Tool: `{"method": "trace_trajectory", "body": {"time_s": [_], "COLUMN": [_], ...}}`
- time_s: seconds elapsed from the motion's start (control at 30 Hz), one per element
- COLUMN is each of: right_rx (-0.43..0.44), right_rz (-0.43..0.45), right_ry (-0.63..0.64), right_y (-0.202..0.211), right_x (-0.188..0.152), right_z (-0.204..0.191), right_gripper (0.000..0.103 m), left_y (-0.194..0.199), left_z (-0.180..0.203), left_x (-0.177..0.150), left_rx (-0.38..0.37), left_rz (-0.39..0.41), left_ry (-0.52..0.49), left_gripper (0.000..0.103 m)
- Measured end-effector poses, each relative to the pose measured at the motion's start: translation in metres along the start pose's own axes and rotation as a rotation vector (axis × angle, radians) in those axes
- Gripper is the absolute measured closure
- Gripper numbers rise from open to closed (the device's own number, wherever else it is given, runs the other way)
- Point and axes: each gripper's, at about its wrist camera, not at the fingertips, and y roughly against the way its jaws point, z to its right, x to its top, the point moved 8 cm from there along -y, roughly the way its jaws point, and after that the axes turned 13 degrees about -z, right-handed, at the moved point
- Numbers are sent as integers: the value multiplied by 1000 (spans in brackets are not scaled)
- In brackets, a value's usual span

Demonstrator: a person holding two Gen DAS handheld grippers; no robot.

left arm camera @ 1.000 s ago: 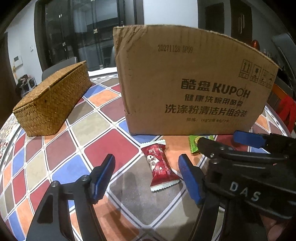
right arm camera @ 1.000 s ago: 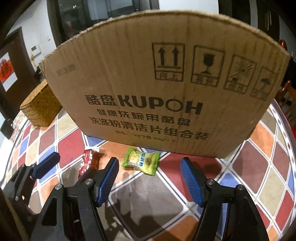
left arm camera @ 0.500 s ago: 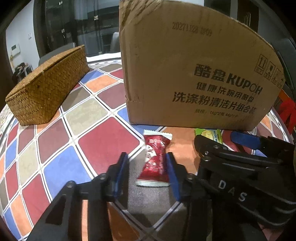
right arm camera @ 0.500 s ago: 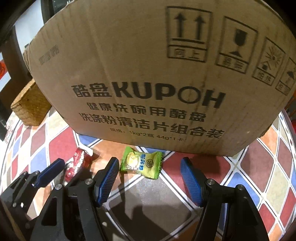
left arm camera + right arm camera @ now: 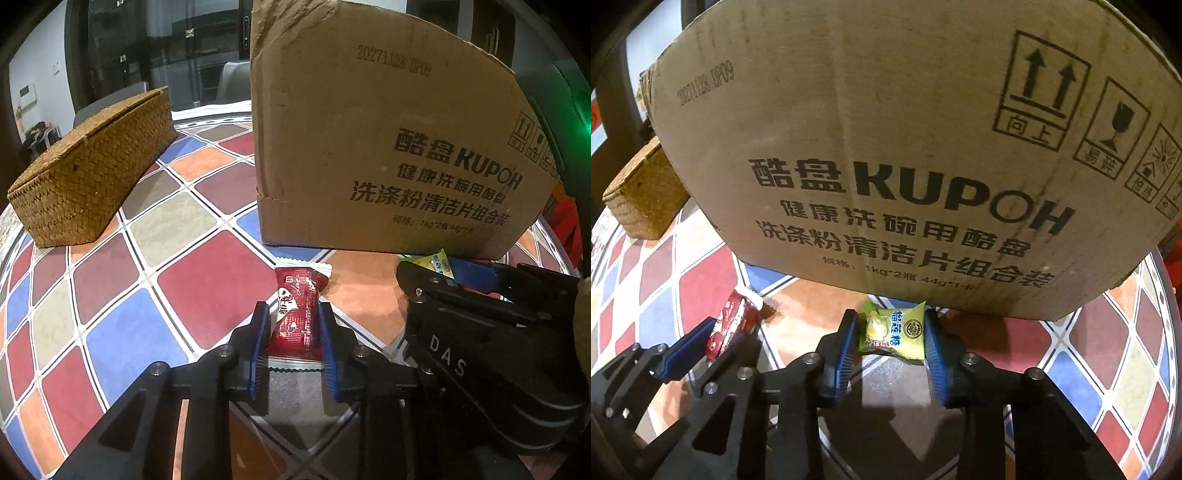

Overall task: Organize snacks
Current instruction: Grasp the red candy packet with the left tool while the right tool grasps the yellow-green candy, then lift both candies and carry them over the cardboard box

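Both wrist cams close, angled down at tablecloth, w/ shared cardboard box ahead.

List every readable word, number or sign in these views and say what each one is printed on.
"酷盘 KUPOH": cardboard box.
"健康洗碗用酷盘": box.
"洗涤粉清洁片组合装": box.
"20271128 DP09": box, upper part.
"向上" under two arrows, "易碎" under a glass: box.
Specification line below: partly readable, "1kg*2", "44g".
"榴莲糖": green candy.
"DAS": right tongs body.
Red snack print: unreadable.
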Motion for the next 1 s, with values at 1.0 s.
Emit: {"method": "trace_trajectory", "body": {"time_s": [1.0], "right_rx": [43], "right_rz": [98], "right_ry": [-29], "right_y": [62], "right_x": [-26], "right_z": [18], "right_gripper": [79], "left_y": [55], "left_z": [3], "left_x": [7], "left_rx": [2], "left_rz": [95], "left_ry": [-11], "left_gripper": [78]}}
